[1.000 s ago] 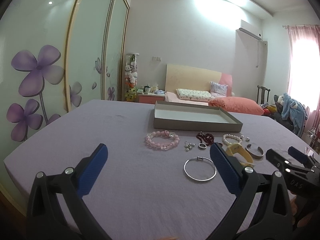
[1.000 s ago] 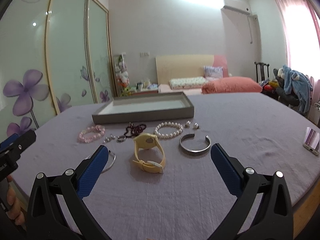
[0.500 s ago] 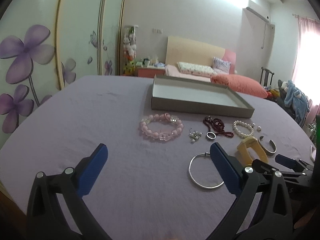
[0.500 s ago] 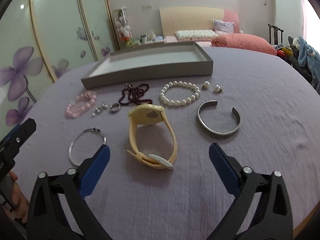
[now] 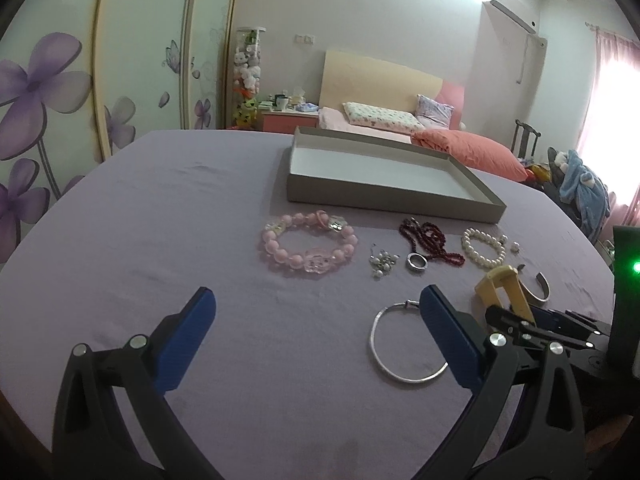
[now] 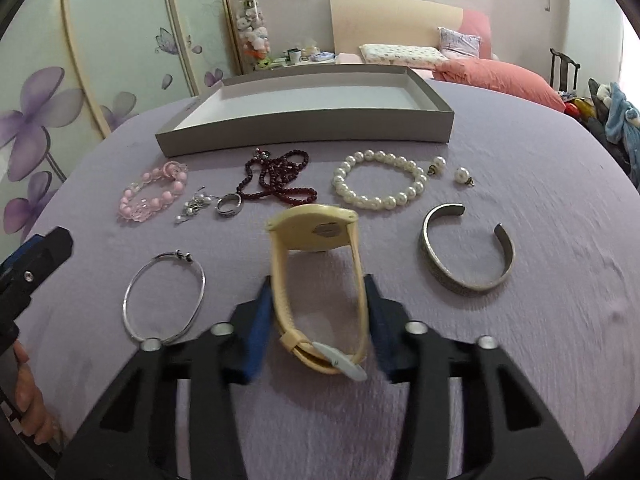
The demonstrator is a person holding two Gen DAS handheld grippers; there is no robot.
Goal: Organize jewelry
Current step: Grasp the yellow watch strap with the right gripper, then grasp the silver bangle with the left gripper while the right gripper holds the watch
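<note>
A yellow watch (image 6: 318,276) lies on the purple table, its strap between the blue pads of my right gripper (image 6: 318,312), which has closed onto both sides of the strap. It also shows in the left wrist view (image 5: 506,294). My left gripper (image 5: 316,340) is open and empty above the cloth, left of a thin silver bangle (image 5: 404,344). An empty grey tray (image 6: 400,124) stands behind the jewelry. In front of it lie a pink bead bracelet (image 6: 154,192), a dark red necklace (image 6: 276,178), a pearl bracelet (image 6: 380,186) and a silver cuff (image 6: 466,250).
A silver ring (image 6: 229,204), small earrings (image 6: 194,206) and two pearl drops (image 6: 450,170) lie among the jewelry. Wardrobe doors with purple flowers (image 5: 48,92) stand on the left. A bed (image 5: 400,120) is behind the table.
My right gripper has moved forward and down over the yellow watch and closed from wide open onto its strap. My left gripper has dipped closer to the table and stayed open.
</note>
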